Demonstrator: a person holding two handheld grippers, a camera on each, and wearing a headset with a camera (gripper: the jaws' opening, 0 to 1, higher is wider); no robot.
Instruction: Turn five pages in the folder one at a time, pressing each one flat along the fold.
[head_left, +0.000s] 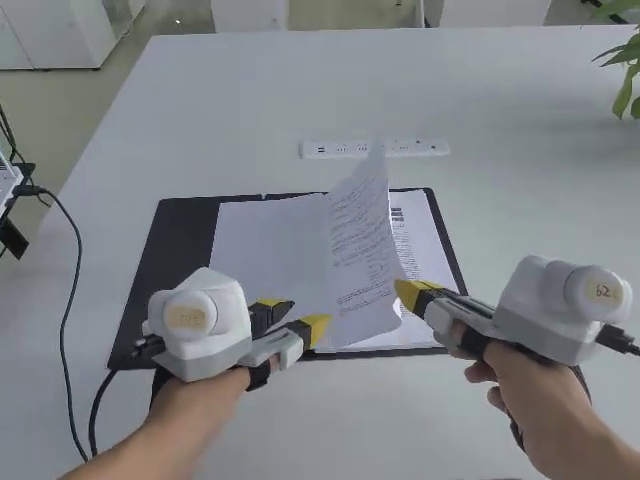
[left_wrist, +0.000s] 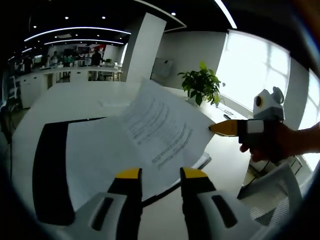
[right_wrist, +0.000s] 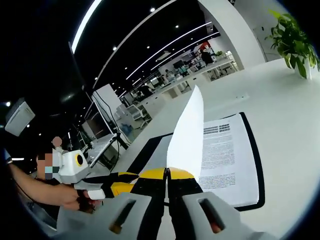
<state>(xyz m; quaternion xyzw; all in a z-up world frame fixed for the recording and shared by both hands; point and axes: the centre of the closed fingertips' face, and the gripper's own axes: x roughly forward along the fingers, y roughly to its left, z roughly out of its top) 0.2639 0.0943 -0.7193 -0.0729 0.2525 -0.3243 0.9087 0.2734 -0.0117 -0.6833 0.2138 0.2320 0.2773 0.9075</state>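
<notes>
While right tongs pinch lifted page, left tongs hover parted.

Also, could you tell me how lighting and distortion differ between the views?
Head view: even, soft light on the page. Left gripper view: the window blows out white; fisheye curves the folder. Right gripper view: dark ceiling, the page nearly pure white.

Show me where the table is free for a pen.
The table is bare beyond the power strip and right of the folder toward the plant. Crowded: the folder's near edge, where left gripper and right gripper flank the lifted page.
</notes>
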